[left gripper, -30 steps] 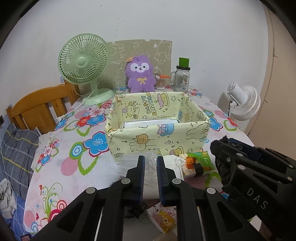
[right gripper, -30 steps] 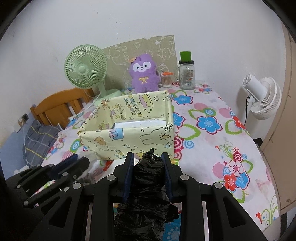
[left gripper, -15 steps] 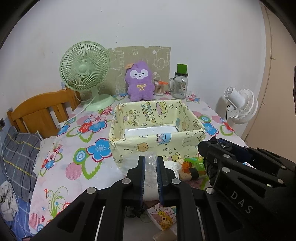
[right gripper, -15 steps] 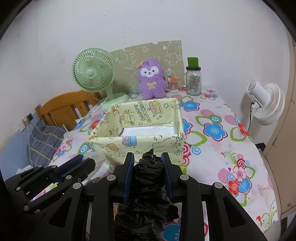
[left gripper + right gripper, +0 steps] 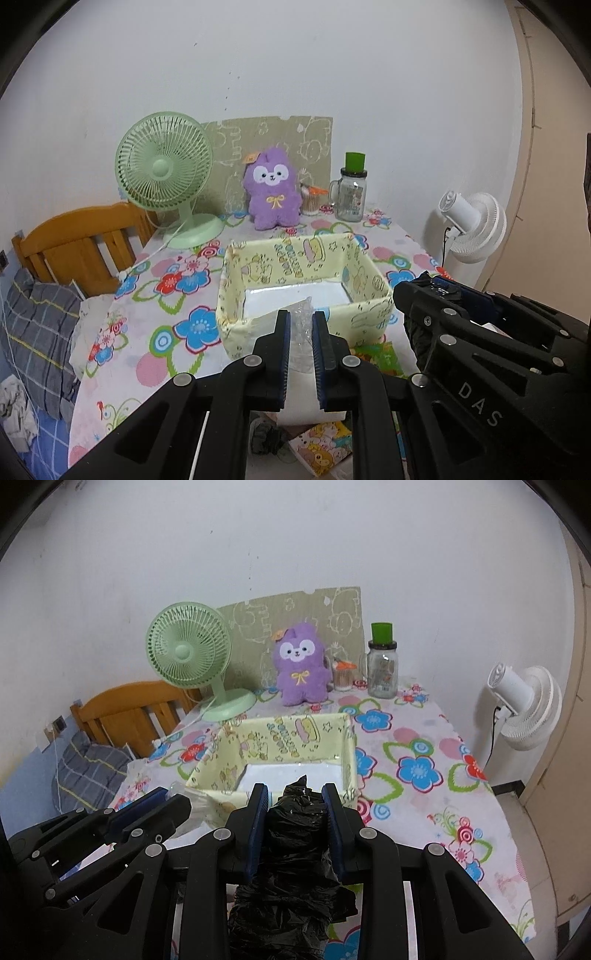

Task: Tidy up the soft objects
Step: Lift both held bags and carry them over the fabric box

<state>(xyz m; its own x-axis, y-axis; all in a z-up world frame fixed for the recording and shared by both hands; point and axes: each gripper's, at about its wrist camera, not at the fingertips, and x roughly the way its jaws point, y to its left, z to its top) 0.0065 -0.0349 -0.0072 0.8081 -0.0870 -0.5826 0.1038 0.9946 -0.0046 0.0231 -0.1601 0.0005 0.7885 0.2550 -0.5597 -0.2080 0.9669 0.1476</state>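
Note:
My left gripper point(image 5: 300, 317) is shut on a crumpled clear plastic bag point(image 5: 302, 325), held above the near wall of the yellow cartoon-print box point(image 5: 236, 306). A white pack point(image 5: 314, 402) hangs below the clear plastic. My right gripper point(image 5: 295, 794) is shut on a crumpled black plastic bag point(image 5: 291, 867), just short of the same box point(image 5: 349, 753). The box has a white floor point(image 5: 295, 773) and nothing else inside. In the left wrist view the right gripper point(image 5: 424, 295) shows at the right with the black bag. The left gripper point(image 5: 166, 801) shows at the lower left of the right wrist view.
On the flowered tablecloth point(image 5: 417, 768) behind the box stand a green desk fan point(image 5: 166, 173), a purple plush toy point(image 5: 273, 192) and a glass jar with a green lid point(image 5: 352, 192). A white fan point(image 5: 472, 225) stands off the right edge, a wooden chair point(image 5: 81, 243) at left.
Both grippers have risen with their bags still clamped. The box sits lower in both views and more of its white floor shows.

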